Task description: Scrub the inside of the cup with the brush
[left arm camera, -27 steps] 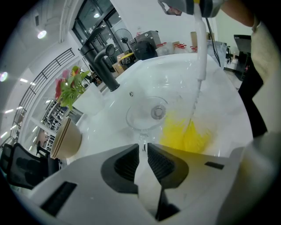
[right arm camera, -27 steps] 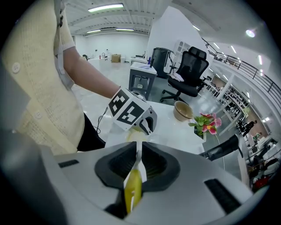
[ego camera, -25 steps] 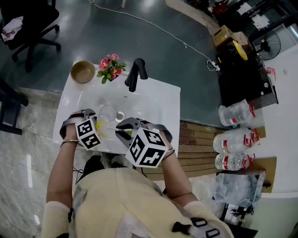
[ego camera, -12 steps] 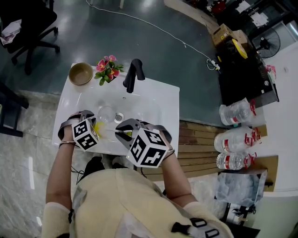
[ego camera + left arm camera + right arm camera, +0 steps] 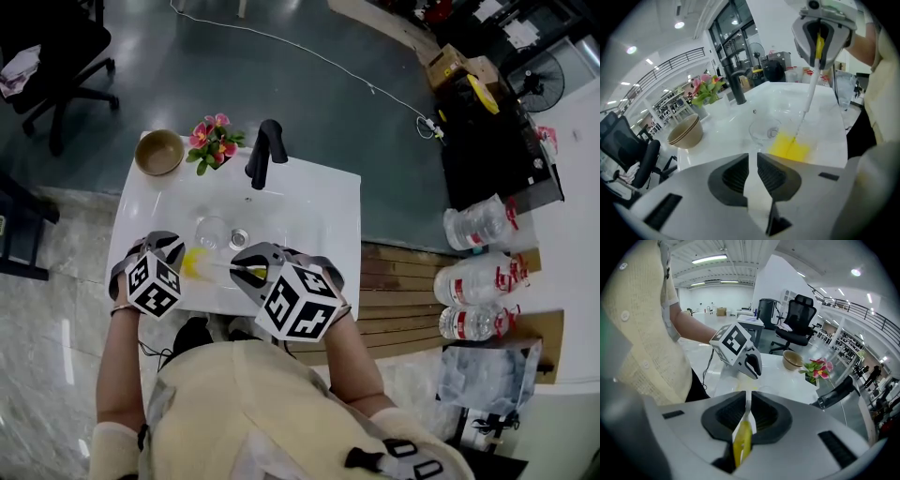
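A clear glass cup (image 5: 211, 231) stands in the white sink basin (image 5: 309, 202), next to the drain. My right gripper (image 5: 242, 272) is shut on the white handle of a brush (image 5: 742, 441). The brush's yellow head (image 5: 192, 262) rests on the basin floor just in front of the cup, outside it. In the left gripper view the yellow head (image 5: 790, 146) lies right of the cup (image 5: 764, 130), and the right gripper (image 5: 820, 28) hangs above. My left gripper (image 5: 173, 248) sits at the sink's front left edge, short of the cup, jaws nearly together with nothing between them (image 5: 752, 159).
A black faucet (image 5: 265, 150) rises at the back of the sink. A tan bowl (image 5: 158, 151) and a pot of pink flowers (image 5: 212, 139) stand at the back left corner. Water bottles (image 5: 473, 272) lie on the floor to the right.
My left gripper has drawn back toward the front left, away from the cup. The brush head has slid slightly left. The right gripper has barely moved.
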The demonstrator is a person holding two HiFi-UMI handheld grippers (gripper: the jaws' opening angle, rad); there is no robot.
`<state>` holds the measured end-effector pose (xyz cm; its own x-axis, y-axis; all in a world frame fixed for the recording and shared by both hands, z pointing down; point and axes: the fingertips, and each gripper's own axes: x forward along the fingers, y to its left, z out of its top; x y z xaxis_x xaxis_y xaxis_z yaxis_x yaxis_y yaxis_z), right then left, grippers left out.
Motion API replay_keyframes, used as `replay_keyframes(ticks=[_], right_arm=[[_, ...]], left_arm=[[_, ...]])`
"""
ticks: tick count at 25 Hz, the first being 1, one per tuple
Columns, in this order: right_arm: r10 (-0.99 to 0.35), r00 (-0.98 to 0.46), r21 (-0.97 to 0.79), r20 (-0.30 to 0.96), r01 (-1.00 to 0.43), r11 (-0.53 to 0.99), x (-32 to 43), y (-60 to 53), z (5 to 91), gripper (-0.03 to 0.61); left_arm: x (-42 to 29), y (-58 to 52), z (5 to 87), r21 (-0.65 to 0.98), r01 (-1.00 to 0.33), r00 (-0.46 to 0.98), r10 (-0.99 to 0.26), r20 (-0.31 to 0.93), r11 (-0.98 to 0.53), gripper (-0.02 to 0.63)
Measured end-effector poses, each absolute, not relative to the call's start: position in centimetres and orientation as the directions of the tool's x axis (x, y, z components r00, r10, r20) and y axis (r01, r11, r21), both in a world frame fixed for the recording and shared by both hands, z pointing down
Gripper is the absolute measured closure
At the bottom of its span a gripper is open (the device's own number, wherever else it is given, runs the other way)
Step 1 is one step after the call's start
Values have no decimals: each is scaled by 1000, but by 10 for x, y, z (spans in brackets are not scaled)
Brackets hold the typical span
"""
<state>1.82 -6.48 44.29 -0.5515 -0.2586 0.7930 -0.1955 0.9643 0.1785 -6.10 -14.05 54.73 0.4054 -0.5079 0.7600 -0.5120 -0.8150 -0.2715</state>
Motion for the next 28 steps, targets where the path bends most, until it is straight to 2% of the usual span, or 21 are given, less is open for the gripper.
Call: replay_keyframes(ticks=[9, 15, 21, 28], right_arm=[[-301, -599, 189, 742, -244, 951, 17, -67, 433, 529], [-321, -615, 193, 721, -266, 944, 19, -67, 429, 529], [-342, -644, 191, 684, -295, 936, 22, -64, 413, 529], [-429, -698, 182, 574, -402, 897, 26, -78, 389, 531]], left_arm=[[-84, -124, 495, -195, -713, 431, -640, 636, -674, 551], [-88, -112, 456, -68, -791, 492, -699, 518, -608, 551], [-97, -110, 419, 114, -826, 548, -737, 396, -553, 551], [-94, -106, 400, 160, -817, 573, -747, 337, -554, 551]])
